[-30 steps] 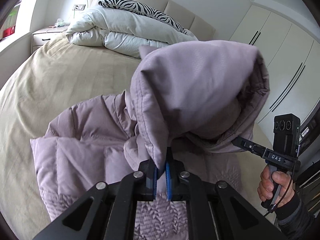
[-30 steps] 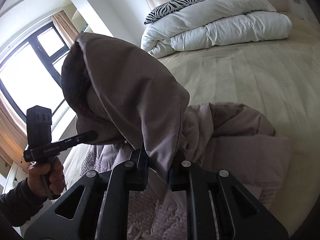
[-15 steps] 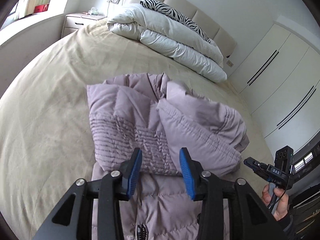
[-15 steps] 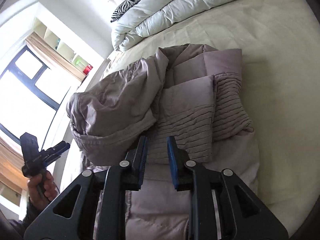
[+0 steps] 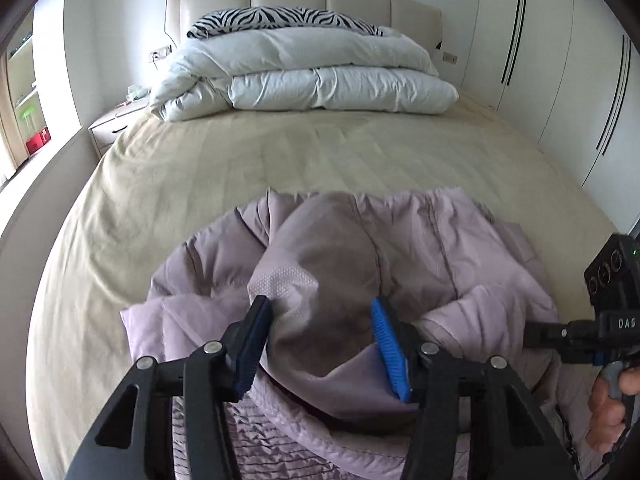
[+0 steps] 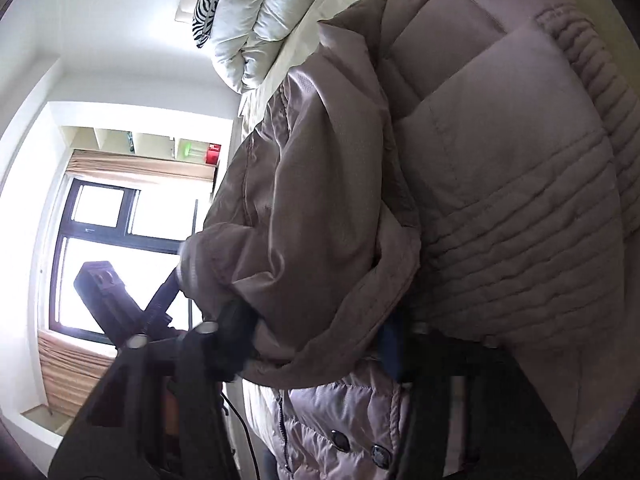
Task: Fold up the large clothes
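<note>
Bedroom setting: a wide bed (image 5: 240, 168) under a beige sheet, with a folded white duvet (image 5: 304, 76) and a zebra-print pillow (image 5: 280, 18) stacked against the headboard; a nightstand (image 5: 110, 130) at the far left, white wardrobe doors (image 5: 560, 60) at the far right.

Item 1, left: left gripper (image 5: 322, 344). Jaws are spread wide, with blue pads on either side of a raised fold of cloth; nothing is clamped.

Item 2, centre: jacket (image 5: 400, 248), a mauve padded garment, bunched at the near end of the bed, with its hood (image 5: 332, 264) heaped on top of the body.

Item 3, right: right gripper (image 6: 312, 344). Jaws are seen parted around the hood's rim in the right wrist view; whether the cloth is pinched cannot be told, since the picture is blurred there.

Handling note (judgement): the hood appears to be mid-fold onto the body. A clean result is best obtained if the rim is gripped on both sides at matching points, the cloth is drawn flat, trapped air is pressed out and edges are aligned before release.
</note>
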Motion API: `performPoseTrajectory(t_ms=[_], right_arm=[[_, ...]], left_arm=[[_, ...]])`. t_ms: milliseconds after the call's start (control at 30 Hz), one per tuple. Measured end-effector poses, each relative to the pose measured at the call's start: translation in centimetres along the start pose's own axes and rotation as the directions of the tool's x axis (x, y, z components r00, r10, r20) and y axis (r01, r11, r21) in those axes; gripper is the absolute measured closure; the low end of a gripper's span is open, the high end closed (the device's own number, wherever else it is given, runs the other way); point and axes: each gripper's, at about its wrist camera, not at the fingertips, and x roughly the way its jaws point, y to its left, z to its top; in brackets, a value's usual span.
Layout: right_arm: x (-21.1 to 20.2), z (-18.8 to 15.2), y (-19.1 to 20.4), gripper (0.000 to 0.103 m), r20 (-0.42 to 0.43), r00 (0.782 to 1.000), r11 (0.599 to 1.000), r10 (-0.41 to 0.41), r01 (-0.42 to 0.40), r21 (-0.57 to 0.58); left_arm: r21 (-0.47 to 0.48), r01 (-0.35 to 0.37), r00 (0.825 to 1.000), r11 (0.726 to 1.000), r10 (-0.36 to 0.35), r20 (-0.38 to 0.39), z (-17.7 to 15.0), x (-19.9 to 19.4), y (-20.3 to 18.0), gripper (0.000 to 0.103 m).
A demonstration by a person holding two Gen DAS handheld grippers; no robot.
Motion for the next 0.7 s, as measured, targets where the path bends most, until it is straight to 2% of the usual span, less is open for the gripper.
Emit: performPoseTrajectory(t_ms=[67,133,200,267,333,367,400,433,467,500,567,633,700], right_arm=[[-0.7,0.1,0.9,0.081,0.049,0.998,0.998,-0.032,0.034,-0.056],[-2.1,-0.1,2.4,0.083,0.102,0.993,0.989,-0.055,0.069,-0.134],[-3.4,-0.4,3.3,0.083,0.132,0.990,0.982,-0.057,0.080,-0.171],[-3.8,-0.5,2.9,0.083,0.132,0.987,0.980,-0.087,0.109,-0.169],[-3.0,-0.5,1.0,0.083,0.096,0.982,0.972,-0.165,0.179,-0.154],[-2.8,-0.6,0.2,0.076,0.098,0.972,0.962,-0.214,0.227,-0.152],[-2.8,-0.6,-0.4,0.075,0.099,0.973,0.965,-0.208,0.221,-0.143],[-3.3,-1.0,-0.7,0.070,0.102,0.977,0.972,-0.186,0.198,-0.126],[-4.0,-1.3,-0.4,0.058,0.121,0.973,0.970,-0.198,0.212,-0.116],[-4.9,-1.8,0.4,0.054,0.156,0.961,0.961,-0.229,0.249,-0.122],[-7.0,-2.7,2.7,0.053,0.255,0.928,0.934,-0.270,0.317,-0.164],[-8.6,-3.6,6.1,0.053,0.354,0.895,0.896,-0.272,0.370,-0.246],[-8.9,-4.2,9.1,0.053,0.389,0.884,0.846,-0.258,0.401,-0.351]], left_arm=[[-0.023,0.019,1.000,1.000,-0.019,-0.010,-2.2,0.7,-0.2,0.048],[-0.049,0.048,0.999,0.998,-0.048,-0.003,-3.4,0.6,-0.5,0.048],[-0.051,0.046,0.999,0.998,-0.046,0.013,-3.7,0.6,-1.0,0.048],[-0.045,0.024,1.000,0.999,-0.024,-0.001,-3.9,1.6,-1.3,0.048],[-0.035,0.012,0.999,0.999,-0.013,-0.035,-4.1,3.1,-1.5,0.047],[-0.031,0.011,0.999,0.999,-0.013,-0.047,-4.3,3.6,-1.6,0.046],[-0.024,0.005,0.999,1.000,-0.006,-0.051,-4.4,3.9,-1.8,0.046],[-0.019,-0.002,0.999,1.000,0.001,-0.048,-4.6,3.9,-2.0,0.046],[-0.013,-0.007,0.999,1.000,0.006,-0.047,-4.8,4.0,-2.1,0.046],[-0.009,-0.009,0.999,1.000,0.009,-0.047,-4.8,4.0,-2.1,0.046],[-0.016,-0.004,0.999,1.000,0.003,-0.047,-5.0,4.2,-2.0,0.046],[-0.027,0.002,0.999,1.000,-0.004,-0.047,-5.1,4.4,-1.8,0.046],[-0.032,0.000,0.999,0.999,-0.001,-0.047,-5.1,4.6,-1.9,0.046]])
